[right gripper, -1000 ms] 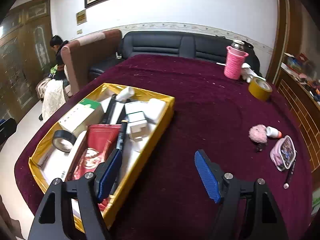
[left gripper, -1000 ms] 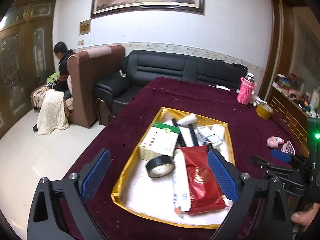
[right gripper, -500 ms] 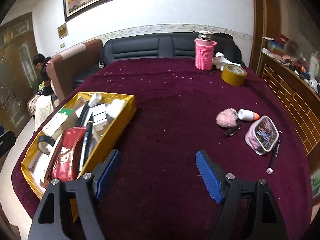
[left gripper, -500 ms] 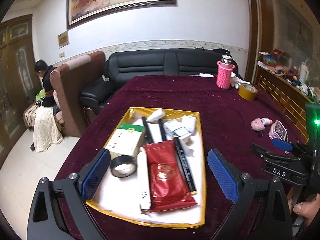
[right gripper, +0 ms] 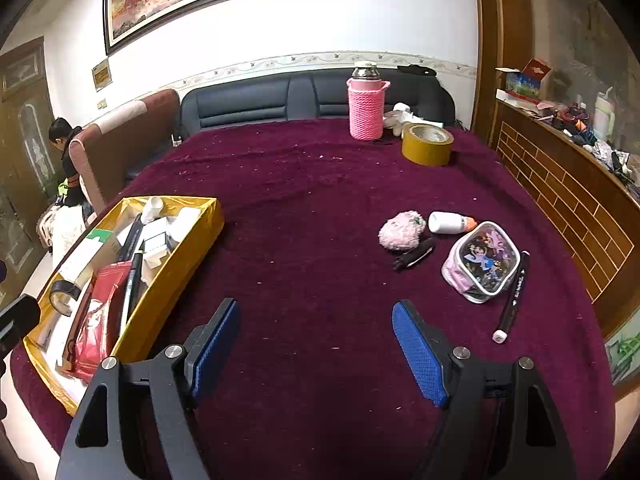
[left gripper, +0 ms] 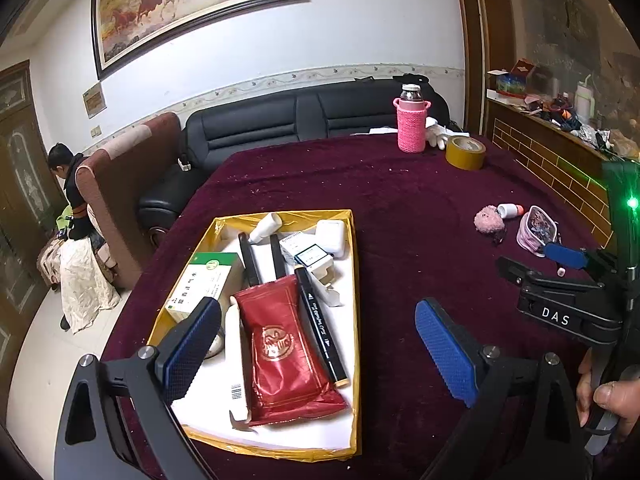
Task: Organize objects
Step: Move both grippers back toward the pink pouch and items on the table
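A gold-walled tray (left gripper: pixel 353 288) (right gripper: pixel 188 256) on the maroon cloth holds a red pouch (left gripper: pixel 280 344), a black marker (left gripper: pixel 318 320), a green-and-white box (left gripper: pixel 204 280), a tape roll and small white boxes. My left gripper (left gripper: pixel 320 348) hangs open above the tray's near right part, nothing between its blue pads. My right gripper (right gripper: pixel 316 344) stands open over bare cloth to the right of the tray. Loose on the cloth to the right lie a pink pompom (right gripper: pixel 402 234), a small white bottle (right gripper: pixel 450 222), a cartoon pouch (right gripper: pixel 482 266), a black clip (right gripper: pixel 414 258) and a marker (right gripper: pixel 512 296).
A pink knitted bottle (right gripper: pixel 366 106) and a yellow tape roll (right gripper: pixel 426 144) stand at the table's far end. A black sofa and brown armchair lie beyond, with a person seated far left. A cluttered wooden counter (right gripper: pixel 560 184) runs along the right. A hand (left gripper: pixel 608 396) holds the right gripper's handle.
Both grippers have swung to the right across the table. The tray has slid left in both views, and the loose items on the right have come closer to the right gripper. Both stay open.
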### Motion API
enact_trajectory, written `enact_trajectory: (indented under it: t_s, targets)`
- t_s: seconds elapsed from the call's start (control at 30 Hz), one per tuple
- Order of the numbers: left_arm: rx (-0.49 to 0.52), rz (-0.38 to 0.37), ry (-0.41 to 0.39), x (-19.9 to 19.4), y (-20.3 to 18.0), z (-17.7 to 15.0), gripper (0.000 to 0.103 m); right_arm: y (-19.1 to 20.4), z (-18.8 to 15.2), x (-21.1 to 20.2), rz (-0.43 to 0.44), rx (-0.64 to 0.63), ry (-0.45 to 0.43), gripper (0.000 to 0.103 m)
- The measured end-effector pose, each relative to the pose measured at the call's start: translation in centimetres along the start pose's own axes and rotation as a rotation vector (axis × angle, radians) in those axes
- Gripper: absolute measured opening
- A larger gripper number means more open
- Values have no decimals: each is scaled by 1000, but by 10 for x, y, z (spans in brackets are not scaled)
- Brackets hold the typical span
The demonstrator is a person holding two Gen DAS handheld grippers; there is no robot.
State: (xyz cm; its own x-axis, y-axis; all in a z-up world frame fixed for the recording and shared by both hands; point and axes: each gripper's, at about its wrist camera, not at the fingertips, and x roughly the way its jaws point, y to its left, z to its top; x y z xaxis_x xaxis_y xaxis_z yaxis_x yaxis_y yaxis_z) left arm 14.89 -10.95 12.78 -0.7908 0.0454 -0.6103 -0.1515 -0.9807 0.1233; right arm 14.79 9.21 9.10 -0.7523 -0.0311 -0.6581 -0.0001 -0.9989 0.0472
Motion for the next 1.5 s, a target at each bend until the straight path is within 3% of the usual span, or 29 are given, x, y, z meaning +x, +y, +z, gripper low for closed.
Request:
enact_trajectory:
  t_s: [0.4,0.67,0.97,1.07,1.13,1.27,1.4,1.5]
  targets:
    - [-1,-21,43,15,-11,1,97,-10,-1,4,-23,4,0,83]
    - [7,-78,70,33,-28,11,97,-26,-3,15,-37,32,23,85]
    - [33,-128,122,60,-55,9,97,-65,0,28,-78,75,43,86]
    - [41,-139,133,67,-61,8,97,-104,15,27,-85,136,24,86]
    - [39,-147,140,71,-63,7,97,-137,23,30,-62,221,24,86]
    - [21,-168,175,85,-65,5,97,-226,35,53,91,488,12,86]
    - [-5,-193,213,96,-63,3,97,-269,38,90,216,619,39,86]
    - [-10,-192,224,100,-63,3,97,-279,38,110,308,670,47,86]
